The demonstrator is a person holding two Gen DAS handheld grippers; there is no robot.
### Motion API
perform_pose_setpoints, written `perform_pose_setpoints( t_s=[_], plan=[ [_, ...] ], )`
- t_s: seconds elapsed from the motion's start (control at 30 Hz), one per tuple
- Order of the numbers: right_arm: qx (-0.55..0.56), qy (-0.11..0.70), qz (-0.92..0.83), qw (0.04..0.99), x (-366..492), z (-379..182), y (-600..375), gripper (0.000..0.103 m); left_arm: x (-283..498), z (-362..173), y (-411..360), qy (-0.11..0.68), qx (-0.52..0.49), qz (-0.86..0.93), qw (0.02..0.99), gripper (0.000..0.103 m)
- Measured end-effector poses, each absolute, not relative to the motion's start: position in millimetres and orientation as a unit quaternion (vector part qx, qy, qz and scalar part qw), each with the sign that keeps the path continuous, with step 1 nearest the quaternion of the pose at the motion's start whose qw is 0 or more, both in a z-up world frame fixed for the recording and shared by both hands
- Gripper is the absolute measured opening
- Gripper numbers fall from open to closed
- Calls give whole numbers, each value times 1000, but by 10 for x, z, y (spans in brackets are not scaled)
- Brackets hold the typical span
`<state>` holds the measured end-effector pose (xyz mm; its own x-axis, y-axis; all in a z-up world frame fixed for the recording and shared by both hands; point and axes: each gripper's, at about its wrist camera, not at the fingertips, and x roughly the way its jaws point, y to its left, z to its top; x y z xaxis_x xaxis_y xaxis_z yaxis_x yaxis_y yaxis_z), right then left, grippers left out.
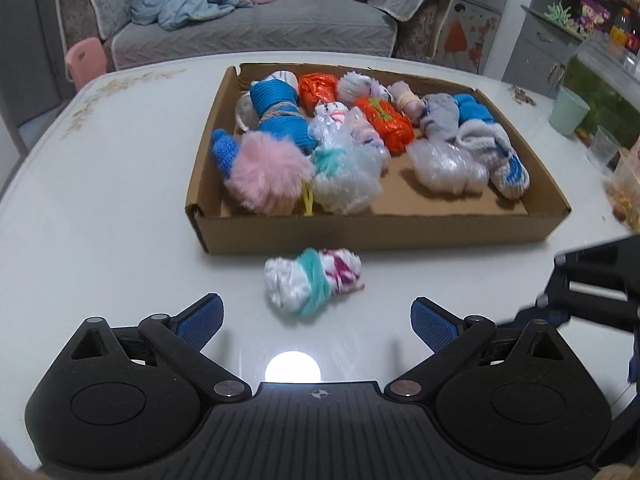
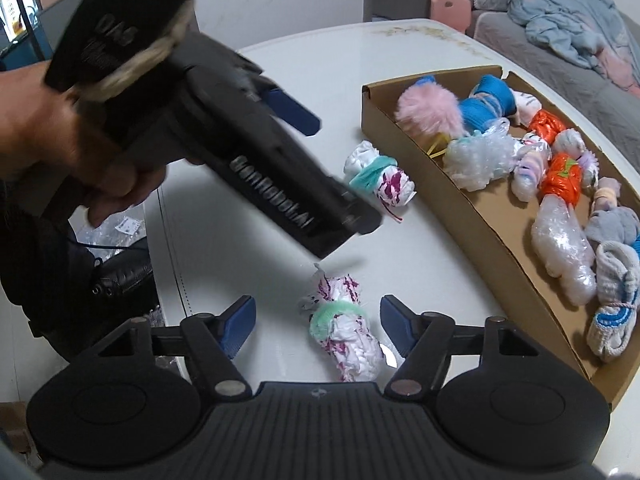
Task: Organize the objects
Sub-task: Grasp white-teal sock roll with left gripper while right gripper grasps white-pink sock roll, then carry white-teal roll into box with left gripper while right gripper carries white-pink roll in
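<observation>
Landmark: cardboard tray [image 1: 372, 232] on the white surface [image 1: 120, 200], filled with wrapped bundles, among them a pink pompom [image 1: 266, 170] and an orange bundle [image 1: 386, 122].

Left tongs [image 1: 316, 320]: spread wide, holding nothing. A white bundle with teal band [image 1: 314, 284] lies on the surface just outside the tray's near wall, ahead of the blue pads [image 1: 202, 320], not touching them.

Right tongs [image 2: 316, 330]: spread wide, straddling a second white-and-magenta bundle [image 2: 344, 336] that lies on the surface beside the tray's long wall; contact with the pads cannot be determined. First bundle [image 2: 378, 178] rests farther along the same wall.
</observation>
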<state>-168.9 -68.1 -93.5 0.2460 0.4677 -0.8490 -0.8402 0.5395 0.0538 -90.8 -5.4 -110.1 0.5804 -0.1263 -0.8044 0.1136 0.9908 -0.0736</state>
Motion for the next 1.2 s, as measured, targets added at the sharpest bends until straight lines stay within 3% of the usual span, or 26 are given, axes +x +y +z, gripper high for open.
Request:
perform_pose_setpoints(
  t_s=[0.2,0.53,0.63,0.7,1.0,1.2],
  plan=[
    [-215,460,419,753,-1598,-1017,-684,37,-784,-1251,-16,458,-10,-73,886,99],
    [-207,480,412,746,-1583,-1071,-745,29,-743,-1366,-185,450,15,-95,888,96],
    [-202,485,408,747,-1555,-1056,-768,27,-769,-1355,-253,442,42,-98,891,79],
    [-194,491,404,747,-1537,-1031,-805,27,-777,-1323,-267,439,51,-103,891,55],
    [-154,480,380,775,-1512,-748,-1106,27,-814,-1215,-222,468,48,-96,877,50],
    [-106,427,341,831,-1361,-295,-1427,27,-886,-678,-271,449,34,-95,888,50]
  ],
)
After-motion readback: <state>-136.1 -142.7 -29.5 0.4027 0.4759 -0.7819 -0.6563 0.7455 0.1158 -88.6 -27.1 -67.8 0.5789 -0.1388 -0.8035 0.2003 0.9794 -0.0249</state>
